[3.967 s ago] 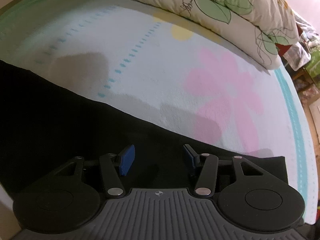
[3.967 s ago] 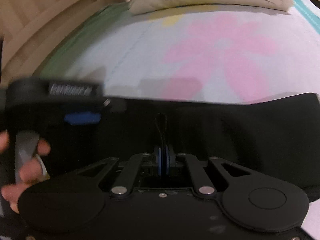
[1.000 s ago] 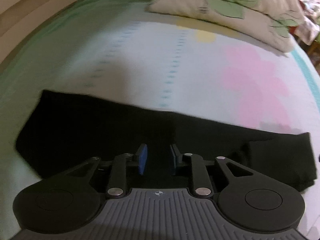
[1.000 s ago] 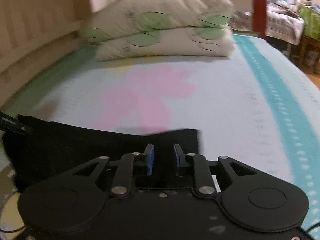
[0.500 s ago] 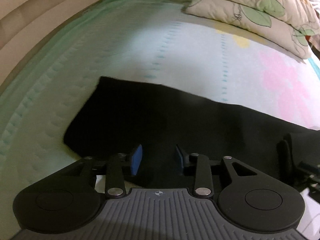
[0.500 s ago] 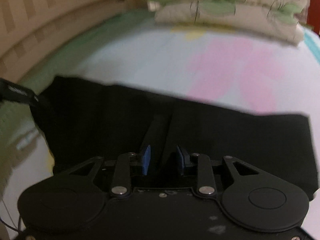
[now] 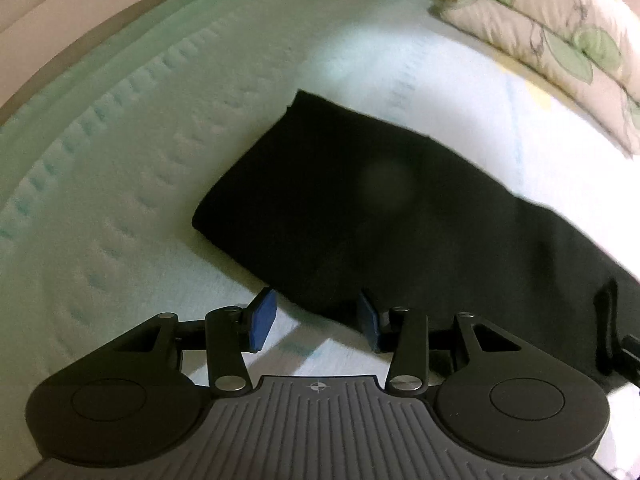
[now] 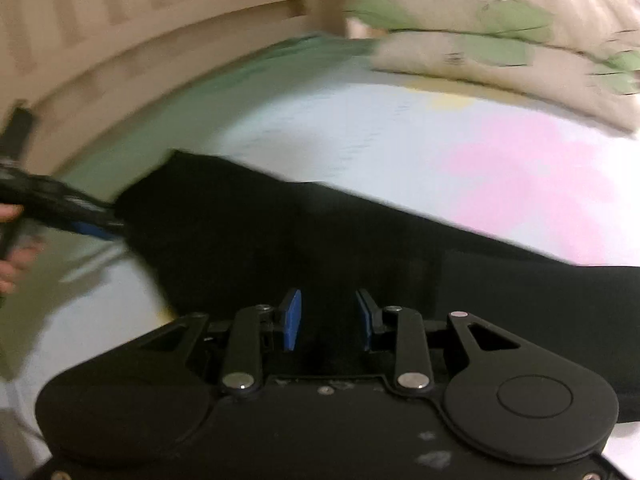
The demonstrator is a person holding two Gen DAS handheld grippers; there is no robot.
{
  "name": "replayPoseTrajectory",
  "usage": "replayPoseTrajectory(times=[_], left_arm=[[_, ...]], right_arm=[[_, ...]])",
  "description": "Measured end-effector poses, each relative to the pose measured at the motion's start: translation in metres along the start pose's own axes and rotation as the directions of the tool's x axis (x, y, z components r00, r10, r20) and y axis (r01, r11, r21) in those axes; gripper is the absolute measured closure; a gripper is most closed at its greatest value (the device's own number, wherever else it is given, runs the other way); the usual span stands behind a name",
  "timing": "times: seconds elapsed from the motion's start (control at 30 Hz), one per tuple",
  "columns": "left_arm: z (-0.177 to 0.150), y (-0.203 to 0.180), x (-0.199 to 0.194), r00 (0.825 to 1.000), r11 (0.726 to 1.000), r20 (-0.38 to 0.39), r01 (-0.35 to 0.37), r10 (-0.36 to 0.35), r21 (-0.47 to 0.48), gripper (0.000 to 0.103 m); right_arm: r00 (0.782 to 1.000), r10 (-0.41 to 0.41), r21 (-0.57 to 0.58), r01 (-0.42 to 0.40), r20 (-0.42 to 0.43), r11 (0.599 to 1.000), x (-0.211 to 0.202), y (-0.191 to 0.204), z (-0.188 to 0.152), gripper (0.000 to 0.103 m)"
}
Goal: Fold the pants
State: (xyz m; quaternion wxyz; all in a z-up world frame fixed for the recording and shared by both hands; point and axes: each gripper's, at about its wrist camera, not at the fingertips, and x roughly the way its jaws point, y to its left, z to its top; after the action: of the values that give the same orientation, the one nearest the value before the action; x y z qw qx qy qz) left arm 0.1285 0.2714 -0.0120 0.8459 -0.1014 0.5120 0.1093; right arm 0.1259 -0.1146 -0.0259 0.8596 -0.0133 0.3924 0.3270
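Bedroom, quilted bedspread (image 7: 120,184) in pale green and white with a pink flower print, leaf-print pillows (image 8: 500,40) stacked at 1 o'clock. Left gripper (image 7: 316,320) spread wide, holding nothing, blue pads either side of the near hem. Right gripper (image 8: 328,320) also parted, nothing pinched, dark cloth filling the gap between the pads. Outward from both tools: black pants (image 7: 360,208) lying flat as a long band across the bedspread, one squared end toward 11 o'clock in the left wrist view, the rest running off toward 3 o'clock. Left tool also visible at 9 o'clock in the right wrist view, just at that end of the cloth. Probably lengthwise fold done, cross fold about to start. Next move likely: close both tools on the near edge, catching all layers, then lift and carry one end over the other, keeping edges matched. Risk of pinching only the top layer.
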Motion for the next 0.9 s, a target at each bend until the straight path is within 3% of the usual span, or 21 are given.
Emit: replayPoseTrajectory(times=[0.13, 0.23, 0.3, 0.4, 0.67, 0.9], left_arm=[[-0.003, 0.004, -0.009, 1.0, 0.999, 0.016, -0.024, 0.024, 0.038, 0.06], [-0.005, 0.009, -0.008, 1.0, 0.999, 0.02, -0.019, 0.019, 0.033, 0.06], [-0.005, 0.01, -0.006, 1.0, 1.0, 0.021, -0.005, 0.004, 0.022, 0.06], [-0.004, 0.011, -0.001, 0.999, 1.0, 0.035, 0.027, -0.027, 0.002, 0.06], [0.002, 0.029, 0.019, 0.992, 0.973, 0.031, 0.127, -0.123, -0.195, 0.046], [0.005, 0.042, 0.024, 0.986, 0.942, 0.063, 0.167, -0.155, -0.29, 0.044]], right_arm=[[0.997, 0.077, -0.023, -0.078, -0.03, 0.997, 0.007, 0.029, -0.012, 0.07], [0.989, 0.034, -0.069, -0.044, -0.144, 0.997, 0.029, 0.043, -0.037, 0.075], [0.995, 0.024, -0.068, -0.03, -0.097, 0.997, 0.03, 0.044, -0.048, 0.076], [0.995, 0.019, -0.081, -0.028, -0.102, 0.996, 0.029, 0.045, -0.047, 0.077], [0.994, 0.021, -0.097, -0.031, -0.104, 0.995, 0.025, 0.047, -0.051, 0.077], [0.993, 0.029, -0.099, -0.04, -0.11, 0.994, 0.024, 0.045, -0.05, 0.077]])
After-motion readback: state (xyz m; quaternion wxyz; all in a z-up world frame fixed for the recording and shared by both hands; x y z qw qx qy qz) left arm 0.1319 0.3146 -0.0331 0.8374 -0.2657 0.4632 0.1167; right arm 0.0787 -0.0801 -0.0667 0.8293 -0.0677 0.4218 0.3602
